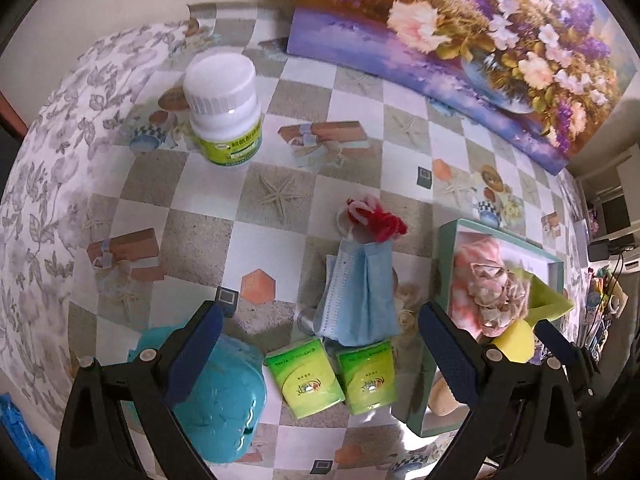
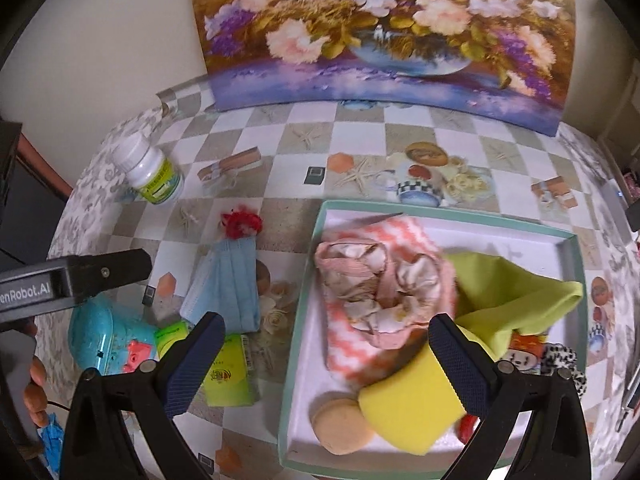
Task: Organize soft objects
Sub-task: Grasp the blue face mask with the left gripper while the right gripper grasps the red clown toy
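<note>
Here, at the far left of the counter, a white pill bottle with a green label is seen standing upright on the checked cloth. Nearer, a turquoise plastic toy is partly covered by the left finger of the left gripper, whose fingers are held wide apart with nothing between them. Two green tissue packs are laid side by side just beside the toy, and a folded blue face mask is found directly beyond them, its far end touching a red and white yarn tuft. Further right, the mint-rimmed box is seen, in which the soft things are gathered: a coral zigzag cloth, a bunched floral fabric resting on it, a lime green cloth, a yellow sponge and a round beige puff (the puff lies just beside the sponge). The right gripper is held above the box's near side, its fingers likewise spread apart and empty. A flower painting is propped against the wall behind.
</note>
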